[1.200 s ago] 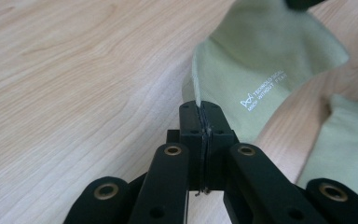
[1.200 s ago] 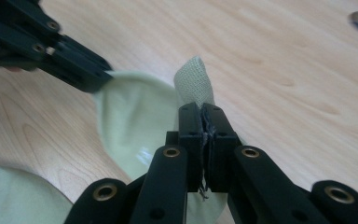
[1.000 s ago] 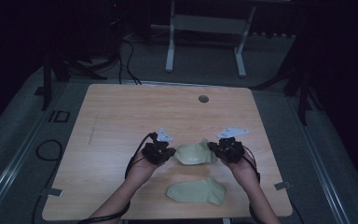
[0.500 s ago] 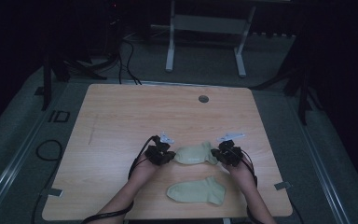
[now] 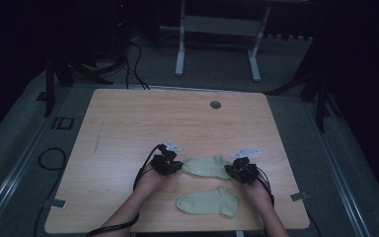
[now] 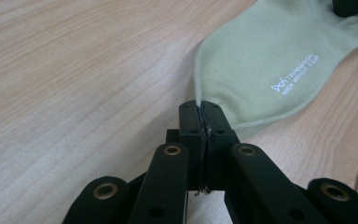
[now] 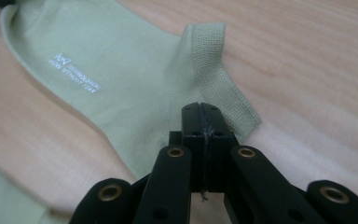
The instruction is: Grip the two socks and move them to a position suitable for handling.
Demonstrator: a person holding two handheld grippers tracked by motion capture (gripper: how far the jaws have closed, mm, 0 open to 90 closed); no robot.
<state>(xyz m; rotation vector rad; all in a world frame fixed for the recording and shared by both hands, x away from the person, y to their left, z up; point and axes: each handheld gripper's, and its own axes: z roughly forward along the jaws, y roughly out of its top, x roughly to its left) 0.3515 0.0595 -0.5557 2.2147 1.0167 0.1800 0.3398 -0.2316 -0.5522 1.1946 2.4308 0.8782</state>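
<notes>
Basically a pale green sock [image 5: 206, 166] w/ small white print, lying flat on the tabletop [image 5: 128, 123] toward the front edge, slightly right of centre. Left gripper [image 5: 170, 165] has jaws closed on the sock's toe-end edge; right gripper [image 5: 237, 172] has jaws closed on fabric at the ribbed cuff end. Second sock [image 5: 208, 202], same colour, lies just in front, nearer the front edge, apart from the first. Round grommet [image 5: 215, 104] near the back edge, well away. Lots of bare wood to the left & behind; less room by the front-right corner
</notes>
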